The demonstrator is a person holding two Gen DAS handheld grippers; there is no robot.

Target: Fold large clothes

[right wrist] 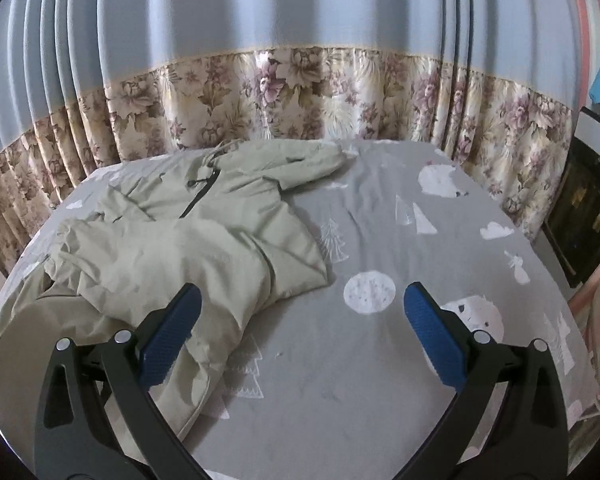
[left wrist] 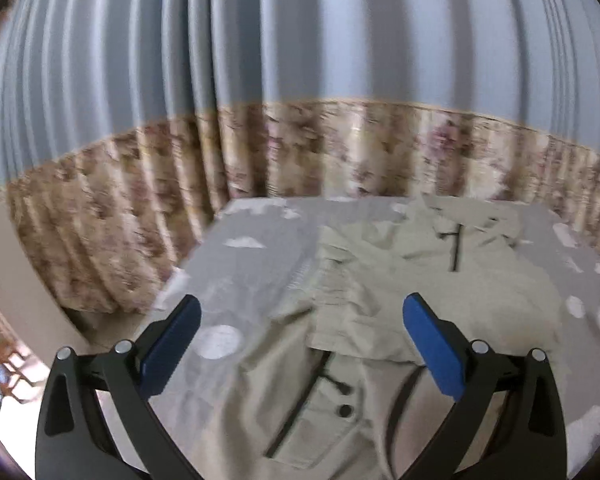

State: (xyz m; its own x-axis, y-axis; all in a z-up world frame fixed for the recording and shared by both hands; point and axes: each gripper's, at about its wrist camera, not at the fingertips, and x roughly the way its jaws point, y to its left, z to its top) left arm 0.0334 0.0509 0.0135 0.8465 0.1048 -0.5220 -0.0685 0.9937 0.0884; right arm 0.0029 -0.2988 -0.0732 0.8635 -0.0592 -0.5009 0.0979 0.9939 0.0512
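Note:
A pale green jacket (left wrist: 380, 280) with dark zips and snap buttons lies rumpled on a grey printed bedsheet (left wrist: 252, 264). My left gripper (left wrist: 302, 312) hangs open above the jacket's lower front, with nothing between its blue pads. In the right wrist view the same jacket (right wrist: 180, 256) covers the left half of the bed, one sleeve stretched toward the far edge and another folded across the body. My right gripper (right wrist: 300, 300) stands open over the bare sheet (right wrist: 380, 240), just right of the jacket's near sleeve, holding nothing.
A curtain (right wrist: 300, 40), blue-grey above and floral below, hangs behind the bed. A dark appliance (right wrist: 588, 200) stands at the right. Floor (left wrist: 40, 280) shows left of the bed in the left wrist view.

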